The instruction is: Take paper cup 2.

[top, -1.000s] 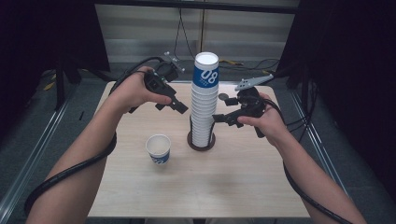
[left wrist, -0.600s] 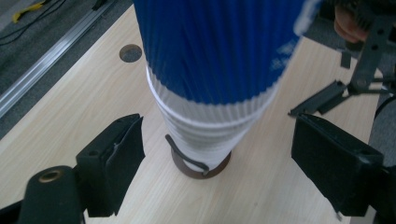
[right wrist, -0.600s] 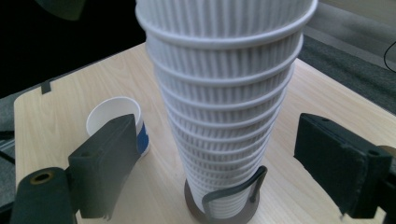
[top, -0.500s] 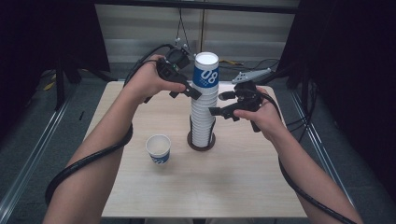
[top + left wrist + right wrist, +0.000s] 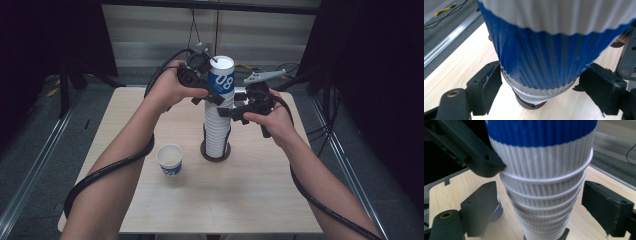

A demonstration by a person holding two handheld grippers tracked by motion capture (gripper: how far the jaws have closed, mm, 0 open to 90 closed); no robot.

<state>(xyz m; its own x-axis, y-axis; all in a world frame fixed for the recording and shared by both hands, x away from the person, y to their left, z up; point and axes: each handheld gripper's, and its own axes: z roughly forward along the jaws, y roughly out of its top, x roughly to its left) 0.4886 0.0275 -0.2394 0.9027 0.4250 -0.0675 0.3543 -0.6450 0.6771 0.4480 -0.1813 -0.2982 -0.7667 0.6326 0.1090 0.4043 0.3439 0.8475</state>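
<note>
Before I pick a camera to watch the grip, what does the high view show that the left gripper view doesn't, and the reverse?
High view: the single cup standing apart on the table, both hands, and the right gripper at the stack's side. Left gripper view: the left gripper close up, its fingers pressing the top cup's lower edge on both sides. Both: the cup stack, its round base, the table.

I see the cup stack [image 5: 217, 125] standing mid-table [image 5: 260, 200] toward the far edge; a single cup [image 5: 169, 159] sits just left of it, nearer me.
</note>
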